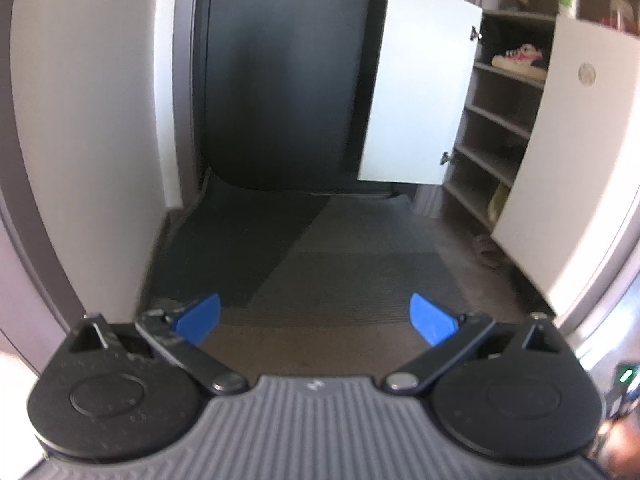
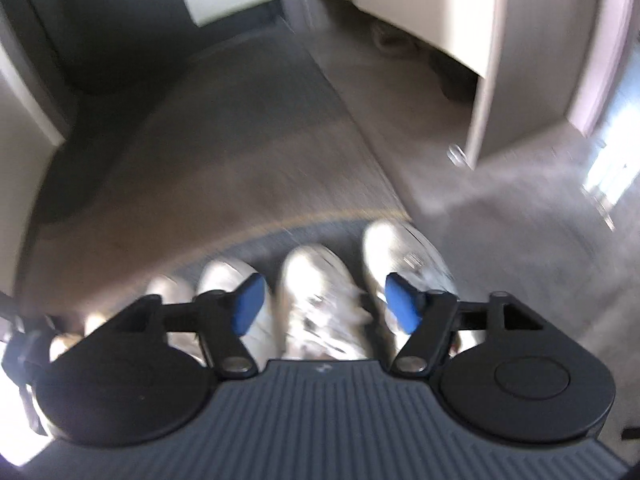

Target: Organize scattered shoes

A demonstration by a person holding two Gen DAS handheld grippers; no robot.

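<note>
Here the left gripper (image 1: 316, 318) points flat at the shoe cupboard (image 1: 500, 120), spread wide and empty; the right gripper (image 2: 324, 304) tips down over white shoes (image 2: 316, 300), also spread, gripping nothing

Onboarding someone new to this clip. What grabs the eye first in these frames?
The row of white sneakers on the dark mat, right under the open right hand-held gripper, stands out most. In the left wrist view, the shoe cabinet at right has both white doors swung open, its shelves mostly bare apart from one pale, red-patterned shoe on an upper shelf. The left hand-held gripper hangs open over the bare mat.
</note>
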